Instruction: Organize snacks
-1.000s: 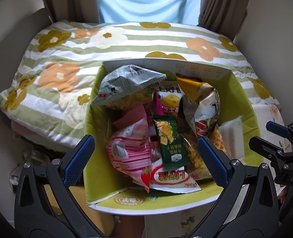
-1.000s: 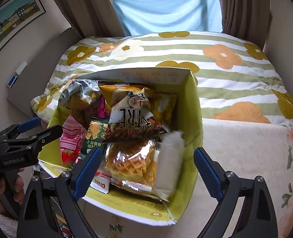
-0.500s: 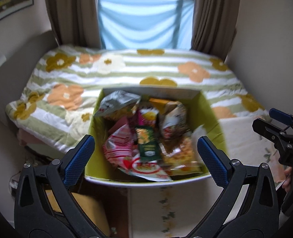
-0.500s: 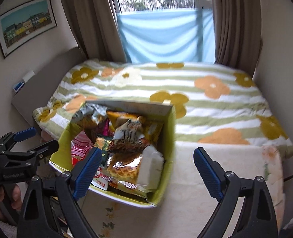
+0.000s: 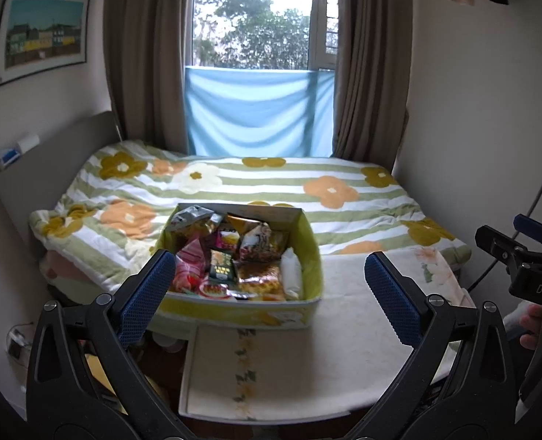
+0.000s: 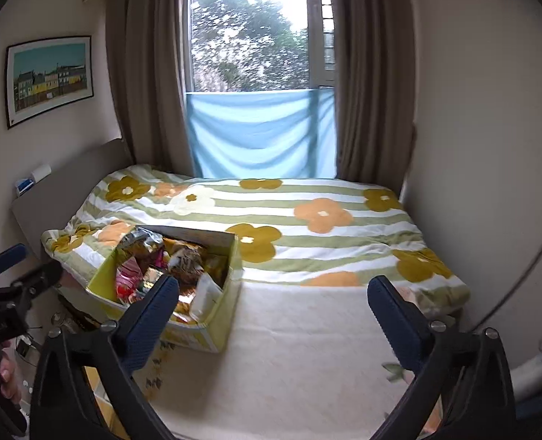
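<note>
- Yellow-green cardboard makes up the snack box (image 5: 309, 253), which sits open-topped on a cream, flower-printed table surface (image 5: 307, 359) at the foot of the bed; in the right wrist view the same box (image 6: 230, 293) lies low and to the left.
- Inside the box the packets are packed close together: a silver crinkled bag (image 5: 190, 216) at the far left corner, a pink striped packet (image 5: 186, 264) on the near left, a dark green packet (image 5: 221, 269) standing in the middle, a waffle-patterned pack (image 5: 260, 282) near the front and a white pouch (image 5: 291, 275) against the right wall.
- The left gripper (image 5: 269, 286) hangs in front of the box with its blue-padded fingers (image 5: 146, 293) spread wide, nothing between them (the box shows through the gap).
- The right gripper (image 6: 273, 311) is likewise spread wide and holds nothing; it points at the bare table surface to the right of the box, and its left pad overlaps the box's near edge in that view.
- Behind the table lies a bed with a green-striped floral duvet (image 5: 271, 187).
- Brown curtains (image 5: 370, 73) flank a window whose lower part is covered by a light blue cloth (image 5: 260, 113).
- A framed picture (image 5: 41, 36) of coloured houses hangs on the left wall.
</note>
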Motion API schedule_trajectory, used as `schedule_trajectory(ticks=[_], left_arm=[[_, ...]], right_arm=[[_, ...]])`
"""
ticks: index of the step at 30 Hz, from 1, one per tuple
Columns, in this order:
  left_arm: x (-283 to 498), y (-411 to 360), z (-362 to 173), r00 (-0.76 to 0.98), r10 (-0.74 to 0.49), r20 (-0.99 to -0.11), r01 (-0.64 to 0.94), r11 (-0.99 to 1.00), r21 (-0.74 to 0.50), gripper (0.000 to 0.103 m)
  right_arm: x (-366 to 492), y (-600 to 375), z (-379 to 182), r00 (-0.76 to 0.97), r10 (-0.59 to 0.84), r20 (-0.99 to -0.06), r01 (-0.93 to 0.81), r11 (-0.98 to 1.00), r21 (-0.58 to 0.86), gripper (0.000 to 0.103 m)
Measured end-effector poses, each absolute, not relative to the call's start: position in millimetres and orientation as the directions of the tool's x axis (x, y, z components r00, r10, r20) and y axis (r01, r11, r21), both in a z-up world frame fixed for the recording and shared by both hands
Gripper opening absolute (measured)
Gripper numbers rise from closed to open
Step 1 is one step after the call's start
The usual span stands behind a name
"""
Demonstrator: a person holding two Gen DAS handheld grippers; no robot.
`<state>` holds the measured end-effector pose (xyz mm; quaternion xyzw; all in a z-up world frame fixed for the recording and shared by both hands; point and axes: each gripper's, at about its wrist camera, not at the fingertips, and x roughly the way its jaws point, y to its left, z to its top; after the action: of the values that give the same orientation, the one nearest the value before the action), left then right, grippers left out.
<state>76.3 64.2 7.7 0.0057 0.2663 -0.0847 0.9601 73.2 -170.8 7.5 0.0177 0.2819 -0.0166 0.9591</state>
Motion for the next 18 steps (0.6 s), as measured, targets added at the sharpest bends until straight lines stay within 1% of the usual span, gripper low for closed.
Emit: schedule_trajectory(ticks=[7,18], left_arm=[[26.2,43.8,2.0,0.858,-0.151,-0.492,0.171,0.985,-0.004,0.103],[-1.2,31.8,5.7,0.864,-0.16,-0.477,0.186,0.983,0.007,0.103]], right_arm=[[20.2,-187.9,3.9,0.863,-0.055,-0.502,0.09,0.995,0.044,0.102],[-8.1,-190.3,-1.6,0.864,-0.062,-0.499,0.095,0.995,0.04,0.102]])
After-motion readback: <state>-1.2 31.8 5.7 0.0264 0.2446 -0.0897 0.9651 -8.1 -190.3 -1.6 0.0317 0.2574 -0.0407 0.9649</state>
